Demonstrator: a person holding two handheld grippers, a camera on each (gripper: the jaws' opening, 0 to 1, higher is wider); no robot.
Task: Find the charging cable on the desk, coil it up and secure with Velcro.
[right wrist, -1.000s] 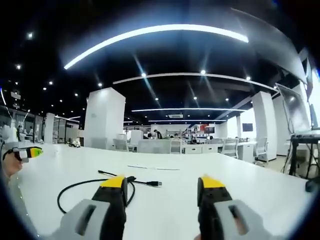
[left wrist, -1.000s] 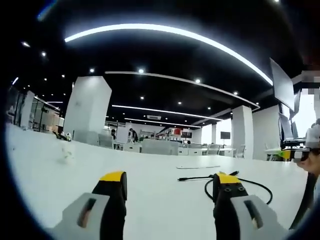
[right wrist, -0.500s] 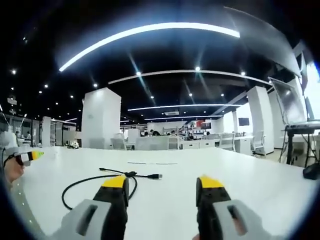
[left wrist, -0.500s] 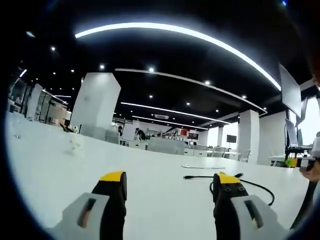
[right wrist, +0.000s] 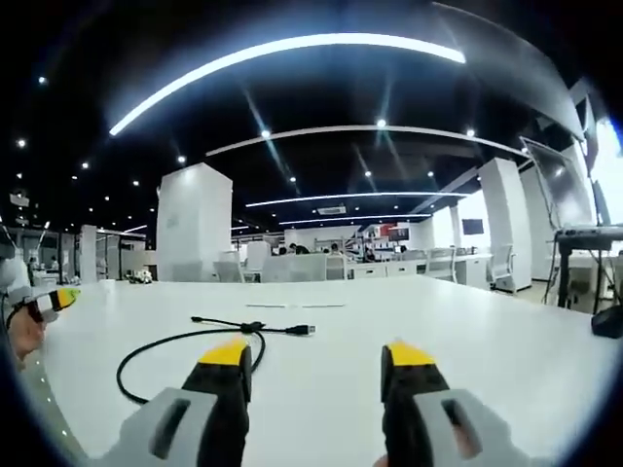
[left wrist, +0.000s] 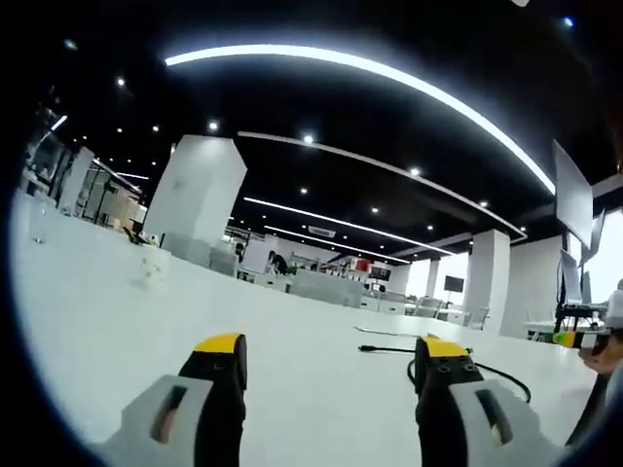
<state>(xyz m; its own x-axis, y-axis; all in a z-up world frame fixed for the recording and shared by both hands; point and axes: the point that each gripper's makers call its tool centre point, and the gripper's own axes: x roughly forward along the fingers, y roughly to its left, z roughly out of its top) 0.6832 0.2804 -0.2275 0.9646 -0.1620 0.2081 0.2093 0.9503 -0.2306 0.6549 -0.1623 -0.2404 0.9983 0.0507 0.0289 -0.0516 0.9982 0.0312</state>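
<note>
Desk (right wrist: 506, 360): broad white surface, taking up the lower half of both views.

Charging cable (right wrist: 156, 347): black, lying loose on the desk. In the right gripper view it sat at lower centre-left, a wide open loop with two ends running rightward toward a plug near frame centre, just beyond the left jaw tip. In the left gripper view the charging cable (left wrist: 384, 348) sat at lower right, partly hidden behind the right jaw. Not coiled.

Left hand-held gripper (left wrist: 331, 352): yellow-tipped jaws spread apart, nothing between them, held above the desk at the bottom of its own view. Its yellow tip also appeared at the far left edge of the right gripper view, held in a hand.

Right hand-held gripper (right wrist: 318, 361): yellow-tipped jaws spread apart, nothing between them, the cable loop just left of the left jaw. Seen small at the far right edge of the left gripper view.

Background: white pillar (right wrist: 194, 224) at left of centre; dark ceiling with curved light strips (left wrist: 360, 70); distant desks and chairs.
</note>
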